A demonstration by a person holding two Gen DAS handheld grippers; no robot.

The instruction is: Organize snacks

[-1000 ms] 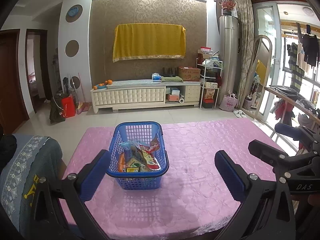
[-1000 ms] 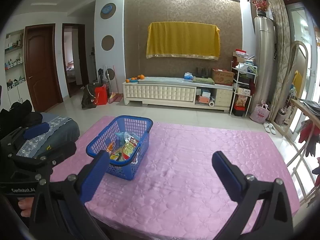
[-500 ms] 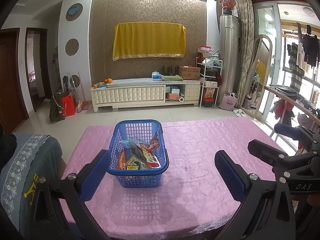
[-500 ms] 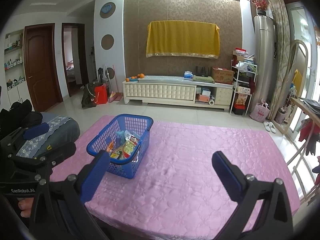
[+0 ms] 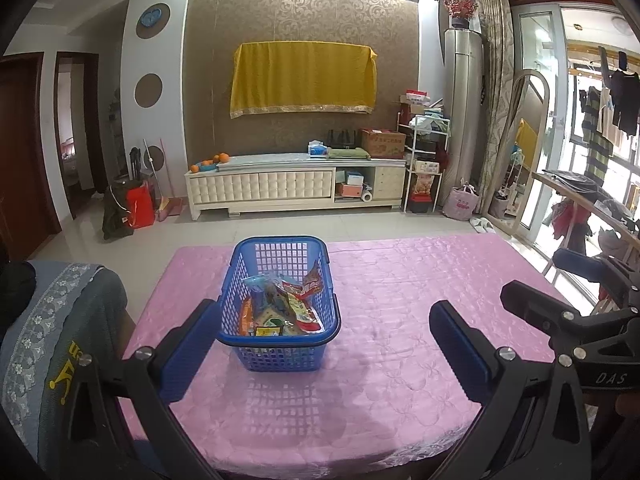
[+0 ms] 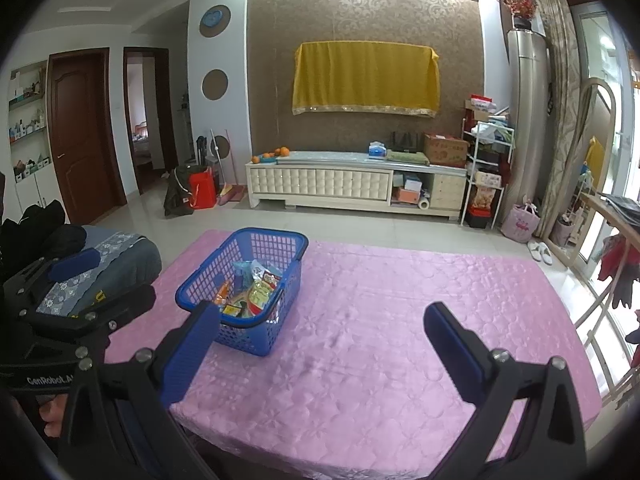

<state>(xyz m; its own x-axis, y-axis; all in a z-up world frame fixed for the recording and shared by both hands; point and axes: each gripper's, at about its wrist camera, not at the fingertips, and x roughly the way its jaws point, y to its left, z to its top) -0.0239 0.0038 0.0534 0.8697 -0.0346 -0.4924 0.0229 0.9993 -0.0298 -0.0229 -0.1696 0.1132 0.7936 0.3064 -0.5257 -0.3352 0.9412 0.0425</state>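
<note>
A blue plastic basket [image 5: 280,354] stands on the pink table [image 5: 400,320], left of centre. Several snack packets [image 5: 284,304] lie inside it. It also shows in the right wrist view [image 6: 256,338] with the snack packets [image 6: 252,288] in it. My left gripper [image 5: 324,344] is open and empty, held above the near table edge, with the basket between its fingers in view. My right gripper [image 6: 320,344] is open and empty, to the right of the basket. The right gripper also shows at the right edge of the left wrist view [image 5: 568,280].
A chair with a grey patterned cover [image 5: 52,328] stands at the table's left side. The table's far edge [image 6: 400,246] drops to a tiled floor. A white TV cabinet [image 5: 296,192] stands at the far wall. A wooden rail with clothes [image 5: 592,204] is at the right.
Both grippers have drawn back slightly from the basket, so it sits a little farther off in both views. The jaws stay open.
</note>
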